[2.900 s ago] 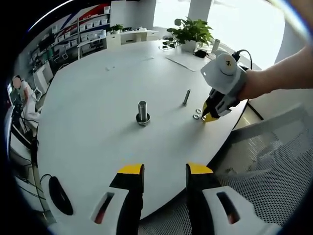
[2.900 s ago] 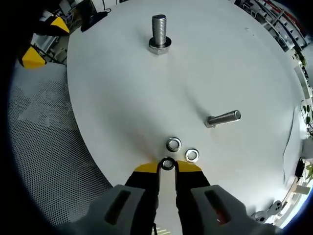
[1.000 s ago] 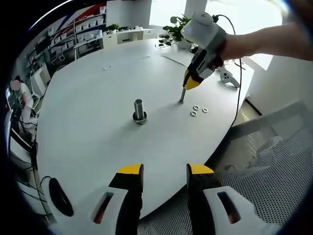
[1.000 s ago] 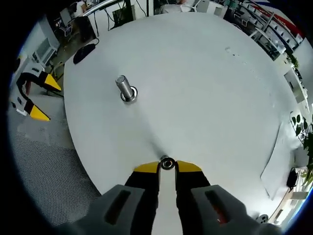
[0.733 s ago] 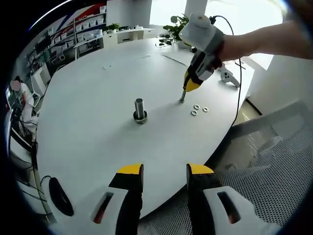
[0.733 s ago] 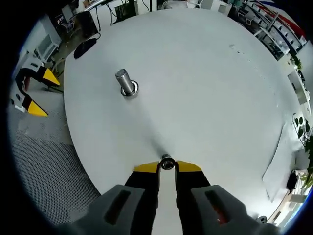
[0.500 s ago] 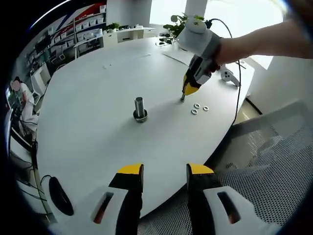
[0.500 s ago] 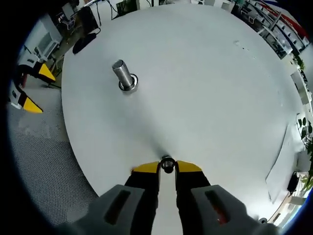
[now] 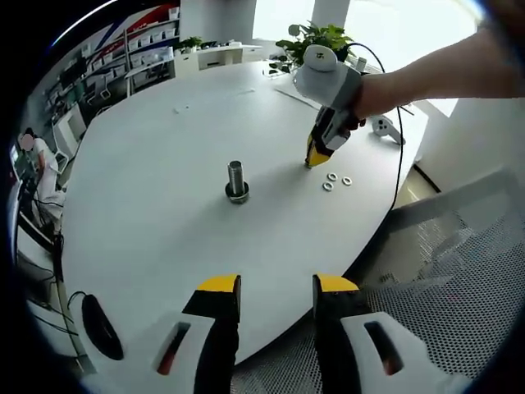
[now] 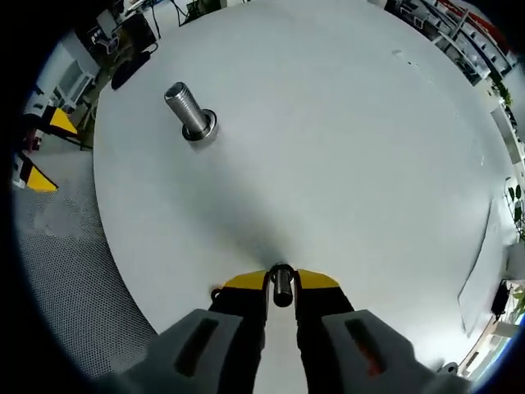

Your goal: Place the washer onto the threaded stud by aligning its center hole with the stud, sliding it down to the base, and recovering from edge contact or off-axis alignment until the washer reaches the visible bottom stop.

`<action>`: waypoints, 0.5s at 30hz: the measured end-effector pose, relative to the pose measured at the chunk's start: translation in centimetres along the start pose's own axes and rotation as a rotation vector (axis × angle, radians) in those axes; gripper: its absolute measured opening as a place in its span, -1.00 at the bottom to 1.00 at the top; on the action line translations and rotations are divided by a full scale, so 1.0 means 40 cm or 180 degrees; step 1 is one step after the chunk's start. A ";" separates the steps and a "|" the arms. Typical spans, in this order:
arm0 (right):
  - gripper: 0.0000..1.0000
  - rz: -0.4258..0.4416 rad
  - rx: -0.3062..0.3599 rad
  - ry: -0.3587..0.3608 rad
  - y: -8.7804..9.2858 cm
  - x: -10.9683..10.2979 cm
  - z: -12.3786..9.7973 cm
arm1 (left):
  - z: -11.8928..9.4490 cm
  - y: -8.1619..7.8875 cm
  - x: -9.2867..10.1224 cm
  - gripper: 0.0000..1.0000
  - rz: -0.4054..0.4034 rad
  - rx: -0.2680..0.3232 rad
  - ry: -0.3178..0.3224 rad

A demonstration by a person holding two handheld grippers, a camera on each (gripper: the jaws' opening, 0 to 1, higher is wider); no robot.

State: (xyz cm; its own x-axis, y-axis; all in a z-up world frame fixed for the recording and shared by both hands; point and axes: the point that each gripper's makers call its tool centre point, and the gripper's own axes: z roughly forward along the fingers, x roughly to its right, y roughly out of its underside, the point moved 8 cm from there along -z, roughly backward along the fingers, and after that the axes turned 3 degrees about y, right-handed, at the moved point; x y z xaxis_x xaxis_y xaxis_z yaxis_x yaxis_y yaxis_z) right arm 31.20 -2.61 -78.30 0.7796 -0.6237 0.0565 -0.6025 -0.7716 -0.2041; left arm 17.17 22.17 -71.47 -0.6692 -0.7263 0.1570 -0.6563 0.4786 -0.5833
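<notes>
Where the right gripper (image 10: 281, 283) comes to a point, its yellow-tipped jaws are pressed in on a small grey washer (image 10: 281, 271). A slim grey shaft (image 10: 282, 294) shows right under it between the tips. How far the washer sits down that shaft cannot be told.

In the left gripper view that same gripper (image 9: 317, 156) tips down onto the white round table (image 9: 164, 131), well to the right of the big threaded stud (image 9: 237, 180). A person's hand (image 9: 373, 86) holds it from the far side.

The big stud stands upright on its hex base near the middle of the table. In the right gripper view it (image 10: 189, 111) lies far up and to the left of the pinched washer.

A few loose washers (image 9: 328, 186) lie flat just beyond the right gripper, farther from the big stud.

The left gripper (image 9: 277, 287) hangs over the table edge nearest the big stud with its jaws spread apart and nothing between them. In the right gripper view its yellow tips (image 10: 45, 152) show past the table edge, left of the stud.

A black mouse (image 9: 102, 328) lies at the table edge, left of the stud. A potted plant (image 9: 320, 41) stands on the far side.
</notes>
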 end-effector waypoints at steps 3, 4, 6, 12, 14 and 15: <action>-0.71 0.0017 -0.0002 -0.0002 0.002 0.000 0.004 | -0.001 0.001 0.000 -0.33 0.0002 -0.0007 -0.0003; -0.70 0.0071 0.0010 -0.0010 0.003 0.000 0.005 | 0.000 0.002 0.000 -0.33 0.0003 -0.0012 -0.0001; -0.69 0.0116 0.0016 -0.0021 0.006 0.000 0.007 | 0.000 0.002 0.000 -0.33 0.0007 -0.0016 -0.0004; -0.58 0.0139 0.0061 0.0017 0.010 0.000 -0.005 | 0.000 0.003 -0.001 -0.33 -0.0006 -0.0011 -0.0003; -0.56 0.0169 0.0083 0.0027 0.014 0.005 -0.010 | 0.000 0.001 -0.001 -0.33 -0.0008 0.0002 -0.0007; -0.55 0.0190 0.0092 0.0040 0.017 0.008 -0.013 | -0.001 -0.001 -0.001 -0.33 -0.0013 0.0016 -0.0007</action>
State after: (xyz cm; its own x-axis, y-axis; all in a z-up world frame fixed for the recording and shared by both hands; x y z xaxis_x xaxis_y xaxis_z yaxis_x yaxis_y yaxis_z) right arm 30.95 -3.40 -77.90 0.7400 -0.6703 0.0556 -0.6426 -0.7290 -0.2357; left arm 17.23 22.20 -71.43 -0.6658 -0.7293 0.1575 -0.6572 0.4732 -0.5866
